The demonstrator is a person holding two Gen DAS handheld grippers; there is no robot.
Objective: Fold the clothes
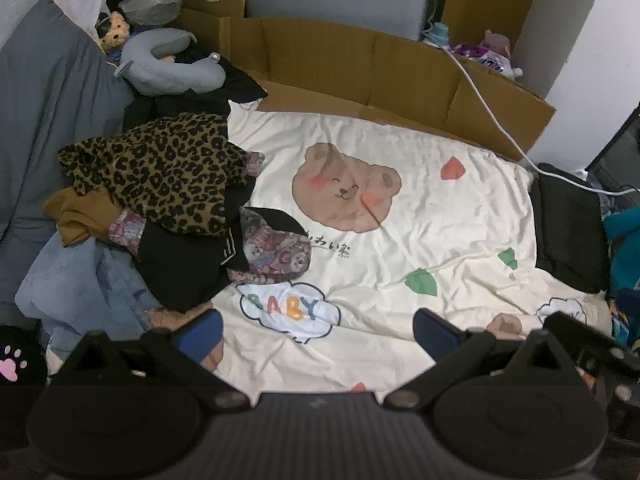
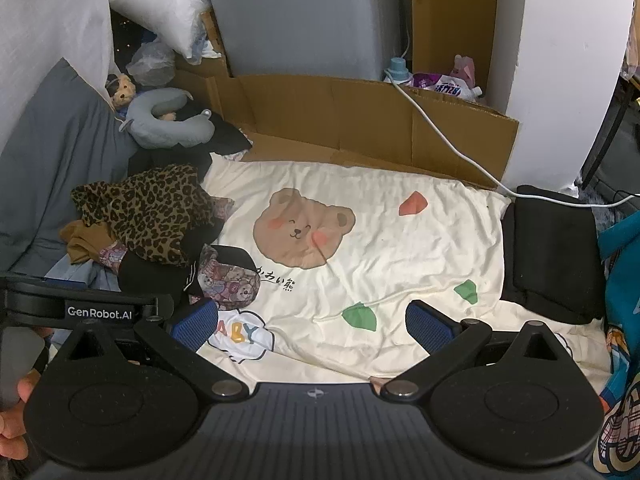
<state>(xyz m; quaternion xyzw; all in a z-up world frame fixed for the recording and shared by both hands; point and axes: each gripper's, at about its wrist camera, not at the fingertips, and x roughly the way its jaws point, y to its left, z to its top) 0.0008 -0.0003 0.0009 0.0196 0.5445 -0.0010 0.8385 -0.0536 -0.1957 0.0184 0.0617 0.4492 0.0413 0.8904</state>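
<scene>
Left wrist view: left tool [image 1: 316, 334] wide open, empty; clothes pile [image 1: 168, 200] overlapping, lower garments hidden; right tool [image 2: 312, 326] likewise.

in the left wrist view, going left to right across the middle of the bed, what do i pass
grey pillow → leopard print garment on the clothes pile → bear face print on the cream sheet → red leaf print → folded black garment → teal fabric at the edge

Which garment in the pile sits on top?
The leopard-print garment. It lies over the black piece, the mustard-brown one and the light blue denim, which all poke out from under it.
</scene>
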